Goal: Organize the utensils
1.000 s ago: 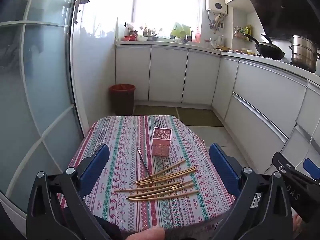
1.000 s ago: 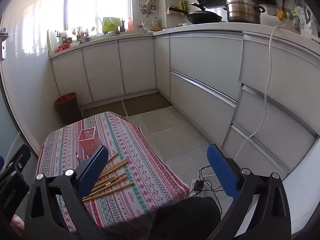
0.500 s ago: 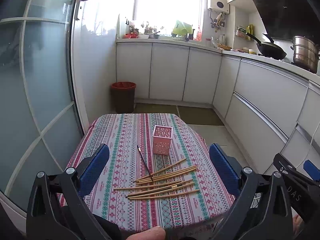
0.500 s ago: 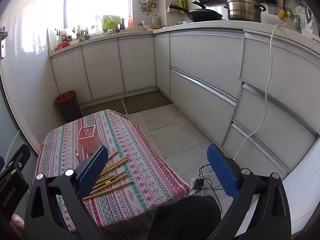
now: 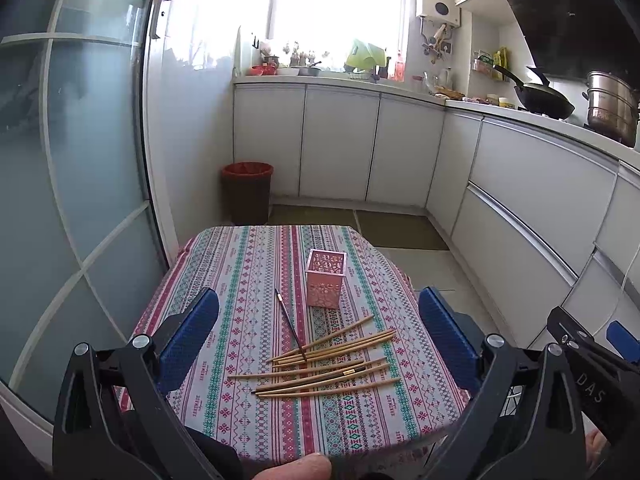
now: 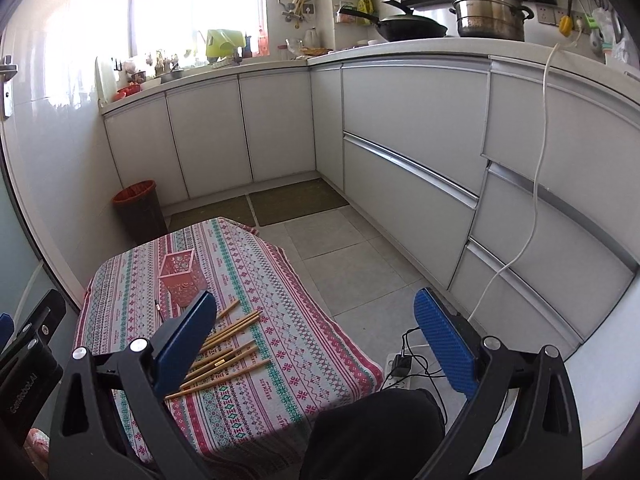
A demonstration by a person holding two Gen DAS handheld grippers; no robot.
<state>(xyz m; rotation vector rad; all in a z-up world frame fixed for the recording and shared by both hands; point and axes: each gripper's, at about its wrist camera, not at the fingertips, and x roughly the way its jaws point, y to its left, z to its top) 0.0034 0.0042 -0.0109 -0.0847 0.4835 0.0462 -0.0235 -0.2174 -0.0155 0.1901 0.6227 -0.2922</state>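
Currently we note the wooden chopsticks point(image 5: 320, 364) lying loose on the table point(image 5: 240, 280) just before the upright pink holder point(image 5: 325, 278), a thin dark brush point(image 5: 290, 324) touching them, while our left claw point(image 5: 318, 340) and right claw point(image 6: 316, 340) hover spread, gripping nothing.
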